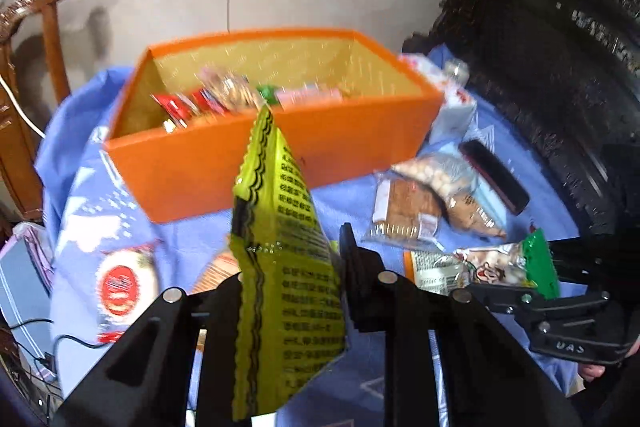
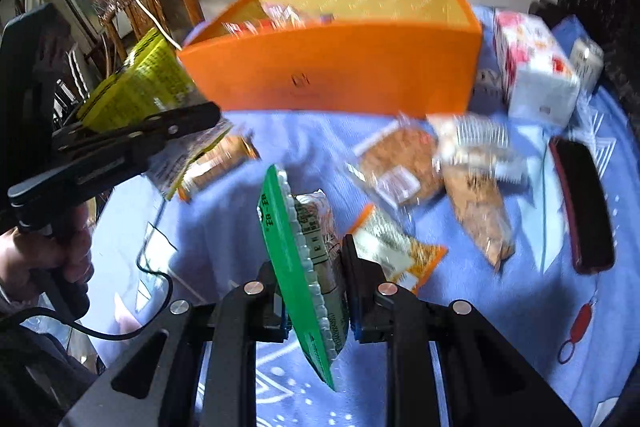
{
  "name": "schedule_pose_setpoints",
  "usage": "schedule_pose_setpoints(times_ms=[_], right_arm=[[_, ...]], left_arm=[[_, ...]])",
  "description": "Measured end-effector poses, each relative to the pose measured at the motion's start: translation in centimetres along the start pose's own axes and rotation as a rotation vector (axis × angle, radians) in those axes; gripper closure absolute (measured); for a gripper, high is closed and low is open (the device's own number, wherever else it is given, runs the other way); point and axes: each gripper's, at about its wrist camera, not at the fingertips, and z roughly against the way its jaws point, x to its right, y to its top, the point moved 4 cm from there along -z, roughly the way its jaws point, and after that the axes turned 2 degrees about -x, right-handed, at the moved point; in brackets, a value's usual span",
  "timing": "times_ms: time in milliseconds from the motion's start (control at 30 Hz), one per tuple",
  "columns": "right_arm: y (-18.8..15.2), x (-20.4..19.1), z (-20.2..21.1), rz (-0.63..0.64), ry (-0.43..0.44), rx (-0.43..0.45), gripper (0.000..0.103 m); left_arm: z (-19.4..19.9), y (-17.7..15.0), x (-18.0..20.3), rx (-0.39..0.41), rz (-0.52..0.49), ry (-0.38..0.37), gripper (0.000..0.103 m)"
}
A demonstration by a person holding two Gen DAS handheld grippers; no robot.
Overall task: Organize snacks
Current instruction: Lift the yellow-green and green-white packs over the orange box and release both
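Snacks, left gripper (image 1: 294,291) clamping yellow-green packet (image 1: 280,235) with unreadable print, right gripper (image 2: 316,291) gripping green-edged packet (image 2: 308,267).

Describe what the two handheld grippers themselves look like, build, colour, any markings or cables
Both are matte black with angular linkage arms and round silver pivot pins. The left gripper has flat black fingers. The right gripper has blue pieces at the base of its fingers. Seen from the side, the left tool has a pistol handle trailing a black cable.
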Motion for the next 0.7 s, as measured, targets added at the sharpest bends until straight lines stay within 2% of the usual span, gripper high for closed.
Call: schedule_pose_setpoints(times_ms=[167,333,500,700], right_arm=[[4.0,-1.2,3.1,0.003,0.011,0.123,0.082],[10.3,-1.8,5.6,0.004,0.013,0.268,0.082],[16.2,-1.2,6.1,0.007,-0.007,0.355,0.082],[21.5,0.1,5.1,-0.010,-0.033,0.384,0.082]], left_arm=[[4.4,4.0,-1.9,0.103,-0.016,0.014,0.081],[6.6,9.3,-4.0,0.183,-0.027,0.008,0.081],[6.0,14.2,-4.6,0.224,-0.049,-0.008,0.081],[3.2,19.2,-4.5,0.230,-0.081,-0.018,0.081]])
